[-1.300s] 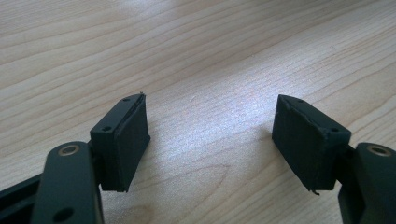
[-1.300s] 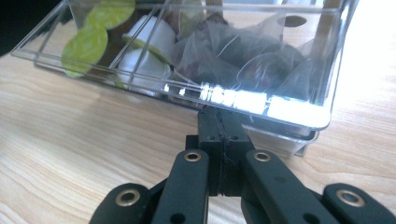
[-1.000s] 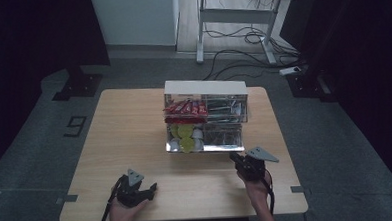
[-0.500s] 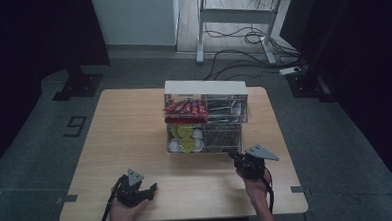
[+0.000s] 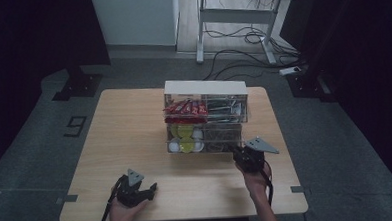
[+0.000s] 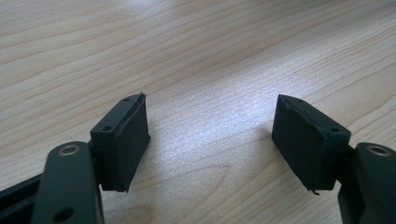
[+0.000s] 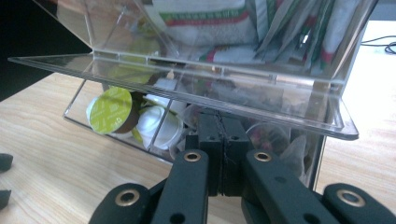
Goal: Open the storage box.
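- Left tongs [image 6: 210, 135] spread wide, low over the pale wooden counter [image 5: 130, 143], near its front edge; nothing between them
- Right tongs [image 7: 223, 140] pressed together at the clear acrylic two-tier organiser [image 5: 206, 121], under its hinged lower flap [image 7: 187, 74]; green-lidded capsule [image 7: 110, 110] inside, lower left compartment

The left tongs [image 6: 210, 140] hang just above the light wooden surface [image 6: 196, 51], jaws spread wide apart. Bare wood grain lies between the two black pads [image 6: 126, 140], which grip nothing.
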